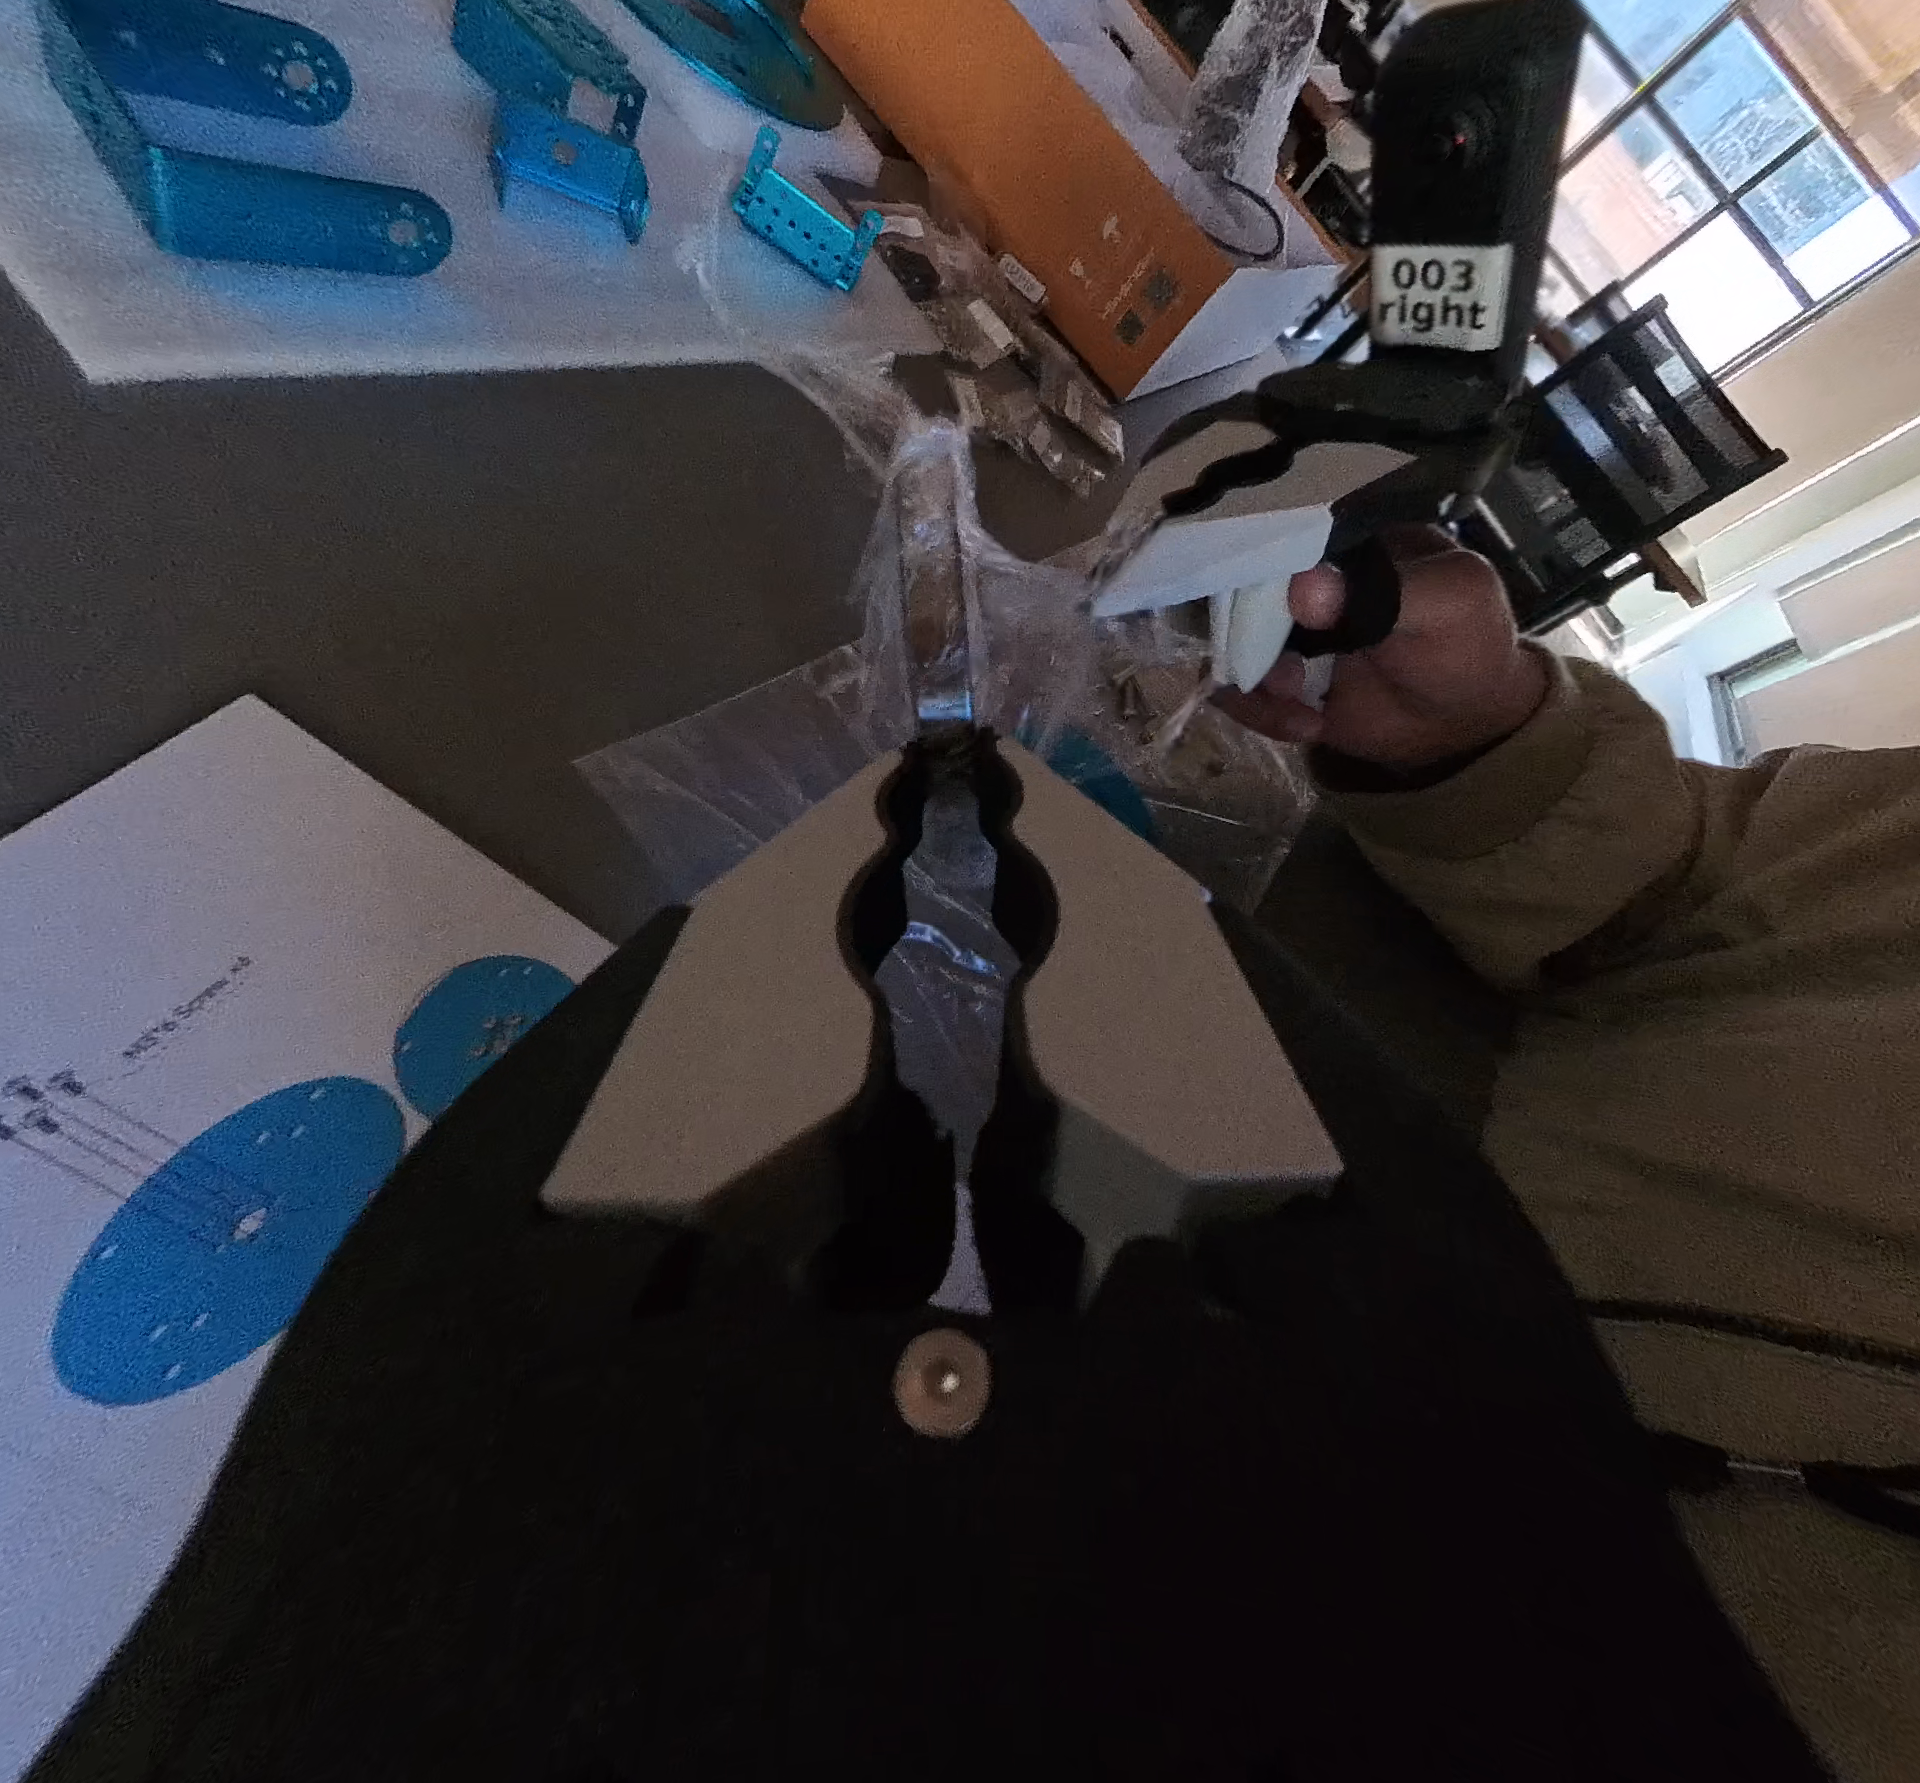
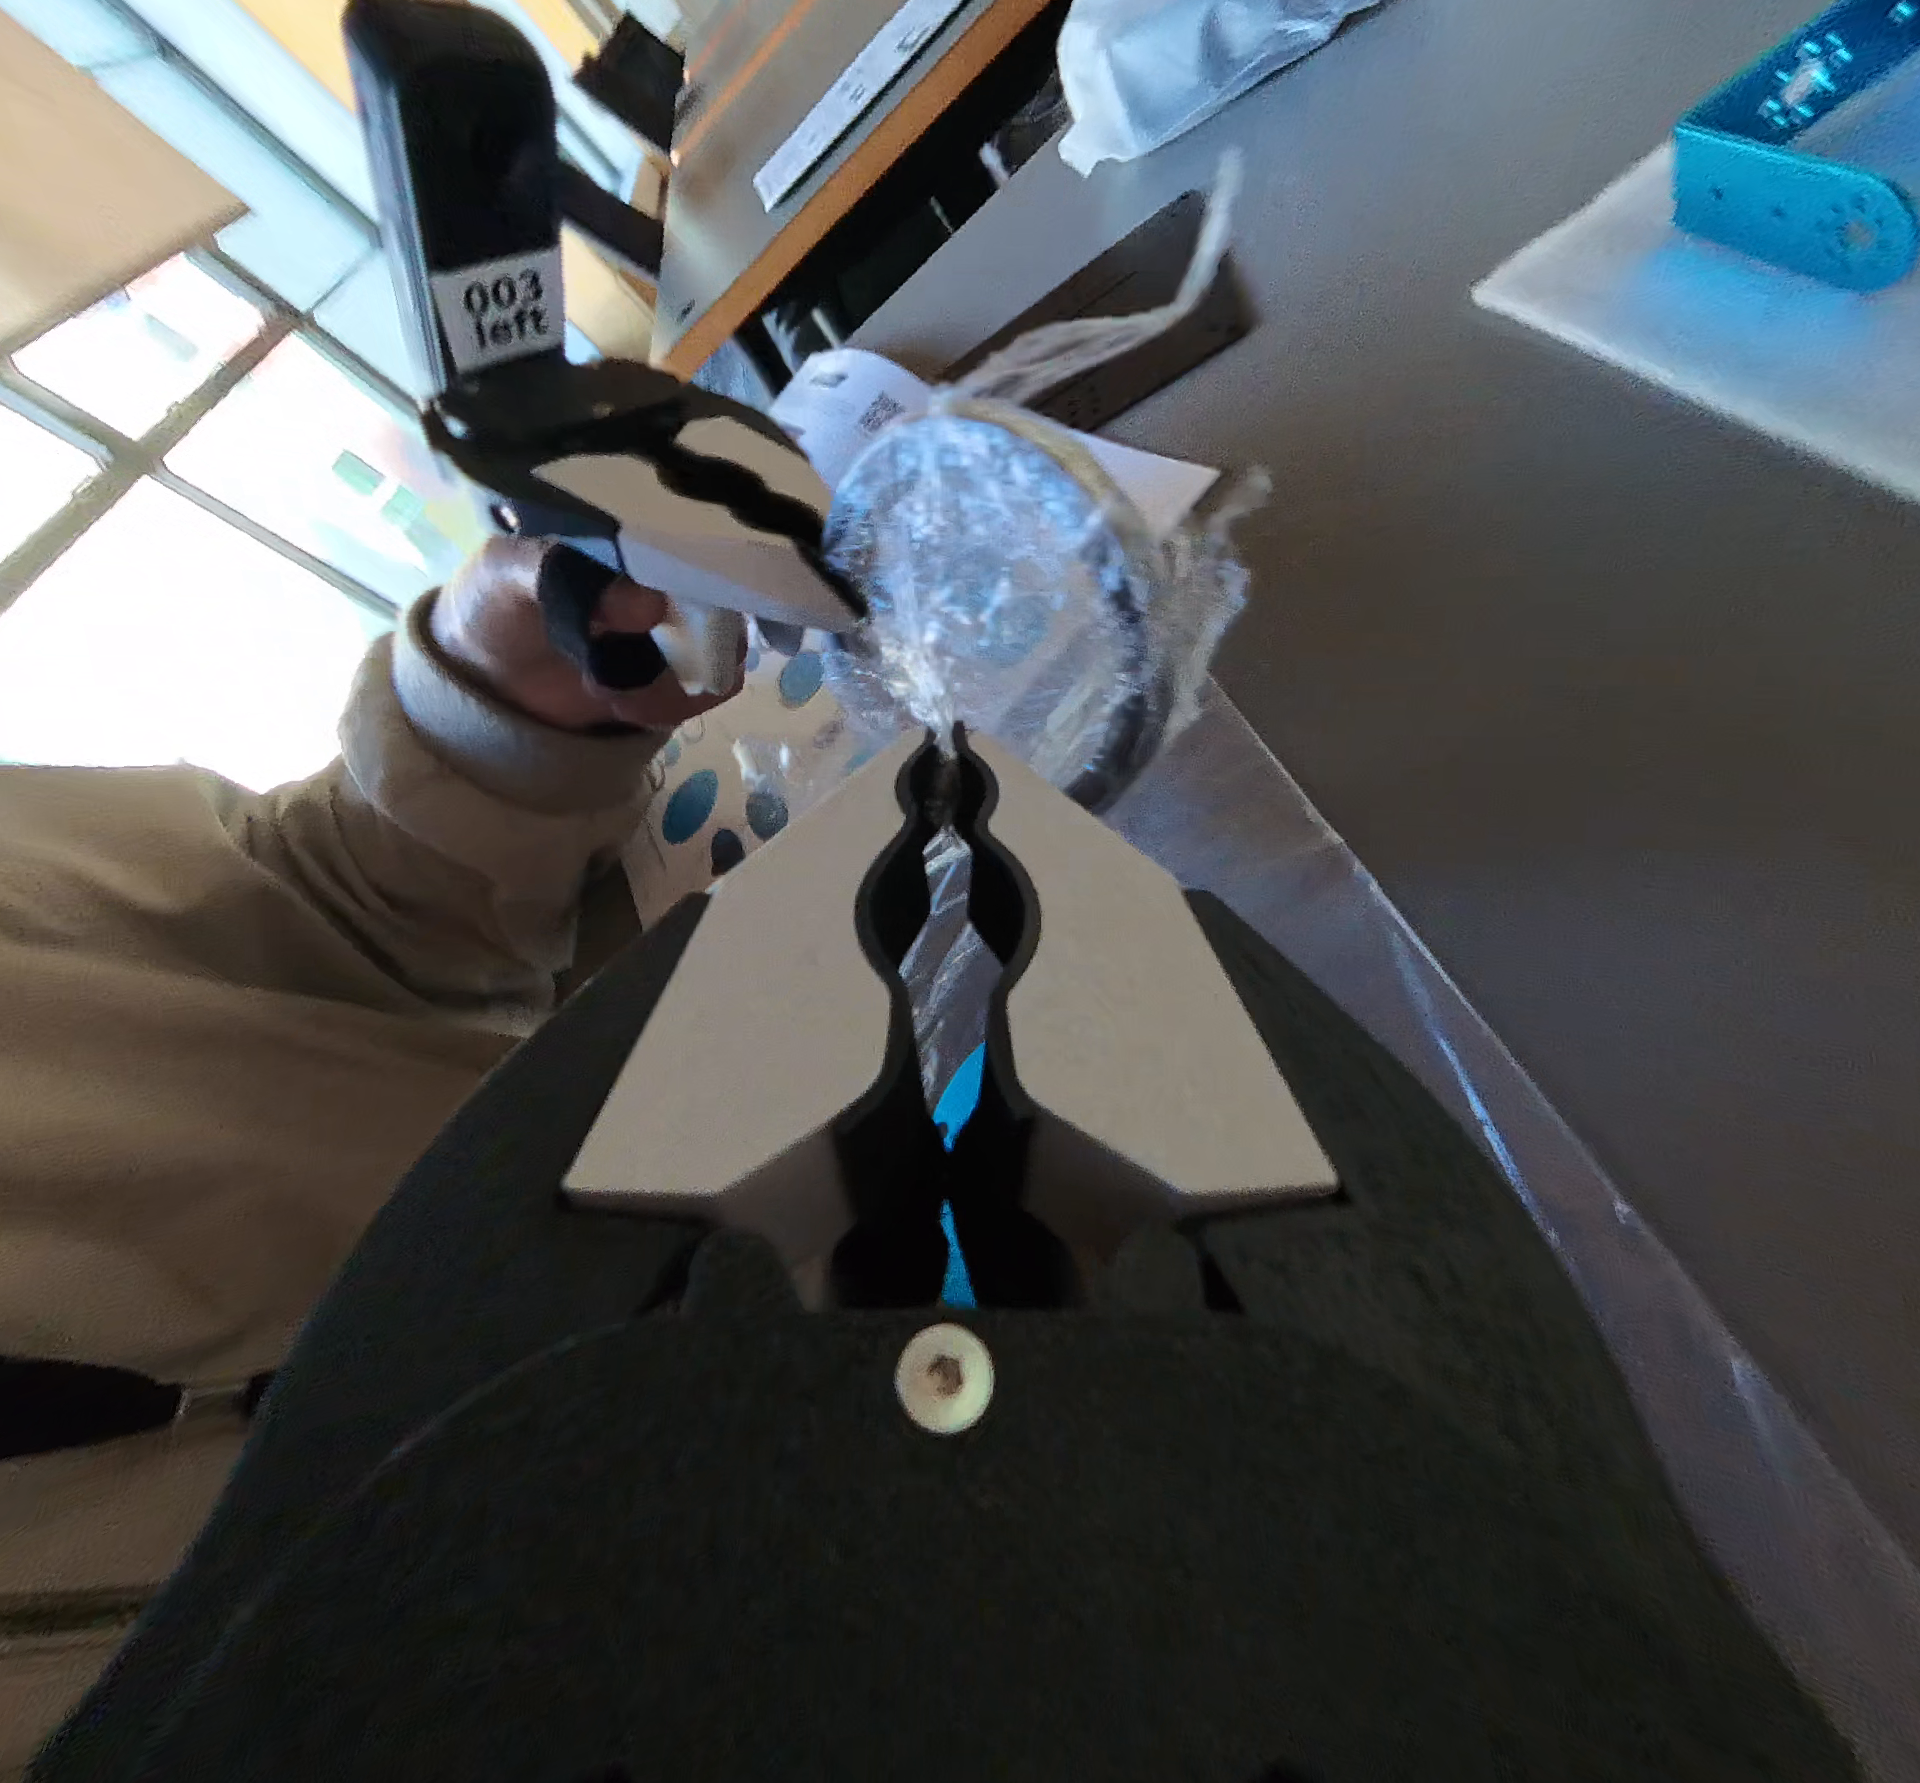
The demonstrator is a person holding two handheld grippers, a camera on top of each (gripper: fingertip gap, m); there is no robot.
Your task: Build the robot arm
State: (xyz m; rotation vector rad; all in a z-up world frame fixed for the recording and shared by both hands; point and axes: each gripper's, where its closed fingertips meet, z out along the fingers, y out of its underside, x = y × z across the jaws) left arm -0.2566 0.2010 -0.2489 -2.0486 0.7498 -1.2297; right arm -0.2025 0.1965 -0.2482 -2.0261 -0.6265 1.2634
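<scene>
A round silvery disc with a dark rim, wrapped in crinkled clear plastic film [image 2: 987, 580], is held in the air above the dark table. In the left wrist view the disc [image 1: 940, 580] shows edge-on. My left gripper [image 1: 951, 751] is shut on the disc's near edge through the film; it also shows in the right wrist view [image 2: 844, 595], clamped on the disc's left side. My right gripper [image 2: 948, 746] is shut on a pinched twist of the film at the disc's lower edge. It shows in the left wrist view [image 1: 1107, 590], just right of the disc, held by a hand.
Several blue metal brackets [image 1: 291, 206] and a blue ring plate [image 1: 707, 19] lie on a white sheet. An orange box [image 1: 1018, 144] and small parts bags [image 1: 1029, 372] sit behind. A printed sheet with blue discs [image 1: 208, 1058] lies near left. A flat clear bag [image 1: 748, 777] lies below. The gap from one gripper's tips to the other's is roughly 6 cm.
</scene>
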